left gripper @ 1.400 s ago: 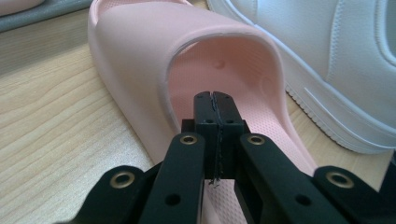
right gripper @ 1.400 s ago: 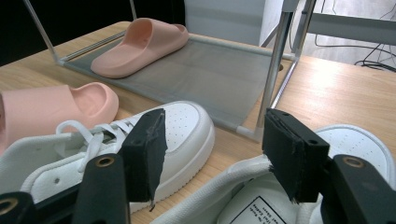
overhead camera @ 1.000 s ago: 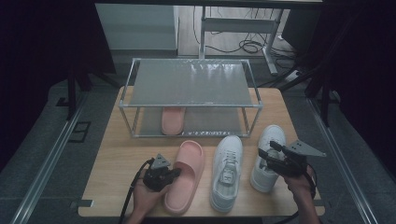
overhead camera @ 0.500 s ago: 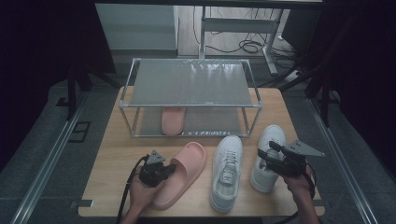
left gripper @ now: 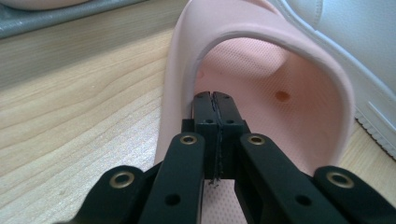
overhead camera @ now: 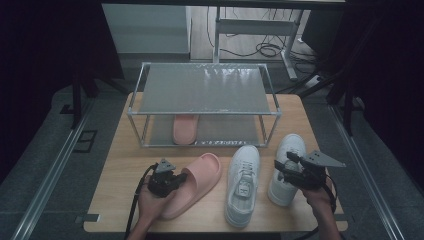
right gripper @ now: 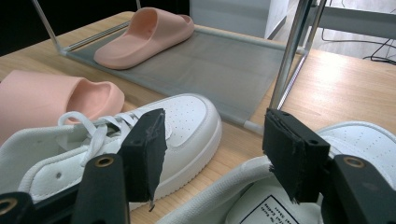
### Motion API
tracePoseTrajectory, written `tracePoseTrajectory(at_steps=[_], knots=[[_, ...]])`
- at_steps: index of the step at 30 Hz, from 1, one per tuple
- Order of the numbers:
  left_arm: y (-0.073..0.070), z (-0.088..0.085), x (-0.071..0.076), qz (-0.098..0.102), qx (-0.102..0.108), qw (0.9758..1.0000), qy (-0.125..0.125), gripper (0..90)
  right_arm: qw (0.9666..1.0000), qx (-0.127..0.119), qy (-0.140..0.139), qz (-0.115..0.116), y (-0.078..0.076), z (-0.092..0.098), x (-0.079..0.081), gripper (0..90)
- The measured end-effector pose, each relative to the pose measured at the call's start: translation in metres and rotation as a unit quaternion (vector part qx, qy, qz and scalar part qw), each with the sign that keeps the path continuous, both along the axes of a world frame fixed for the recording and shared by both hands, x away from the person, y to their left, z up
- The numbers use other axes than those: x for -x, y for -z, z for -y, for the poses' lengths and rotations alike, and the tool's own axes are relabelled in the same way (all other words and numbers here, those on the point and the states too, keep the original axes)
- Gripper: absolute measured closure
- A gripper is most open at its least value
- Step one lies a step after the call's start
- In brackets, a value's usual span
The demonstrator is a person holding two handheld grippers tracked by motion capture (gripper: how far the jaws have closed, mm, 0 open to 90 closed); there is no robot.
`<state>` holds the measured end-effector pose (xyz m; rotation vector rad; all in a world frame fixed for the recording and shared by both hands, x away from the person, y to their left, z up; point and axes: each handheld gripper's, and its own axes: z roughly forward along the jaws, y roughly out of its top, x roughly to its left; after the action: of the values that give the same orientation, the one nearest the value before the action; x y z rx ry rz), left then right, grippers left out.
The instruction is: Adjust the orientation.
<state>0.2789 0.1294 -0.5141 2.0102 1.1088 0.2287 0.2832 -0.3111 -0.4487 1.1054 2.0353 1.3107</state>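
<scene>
While the left tongs (overhead camera: pixel 176 179) sit over the heel end of the pink slide (overhead camera: pixel 192 182) on the worktop (overhead camera: pixel 120 170), their jaws are pressed fully together, pad to pad; the left gripper view shows the tips (left gripper: pixel 214 100) just inside the mouth of the strap, with nothing caught between them. The slide lies slanted on the front left part of the worktop, its toe pointing up and right toward the rack (overhead camera: pixel 205 100), its heel end under the person's left hand (overhead camera: pixel 150 202).

Its partner, a 2nd pink slide (overhead camera: pixel 185 129), rests on the lower shelf of the rack (under the grey top shelf).

Just right of the slide lies a white sneaker (overhead camera: pixel 243 184), toe toward the rack, and a 2nd white sneaker (overhead camera: pixel 289 162) lies beyond it. The right tongs (overhead camera: pixel 280 167) hover at that sneaker's opening; in the right gripper view their jaws stand wide apart around (right gripper: pixel 210 149), holding nothing, with the sneaker's collar and insole label below them.
</scene>
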Motion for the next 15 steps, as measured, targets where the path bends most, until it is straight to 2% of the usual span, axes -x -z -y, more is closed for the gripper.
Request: tracePoseTrajectory(at_steps=[9, 15], knots=[[-0.015, -0.005, 0.013, 0.018, 0.019, 0.9997, 0.002, 90.0, 1.0000, -0.005, 0.004, 0.004, -0.003, 0.003, 0.001, 40.6], [-0.027, -0.001, 0.026, 0.034, 0.027, 0.9989, 0.018, 90.0, 0.9999, -0.008, 0.006, 0.006, -0.004, 0.005, 0.003, 40.6]])
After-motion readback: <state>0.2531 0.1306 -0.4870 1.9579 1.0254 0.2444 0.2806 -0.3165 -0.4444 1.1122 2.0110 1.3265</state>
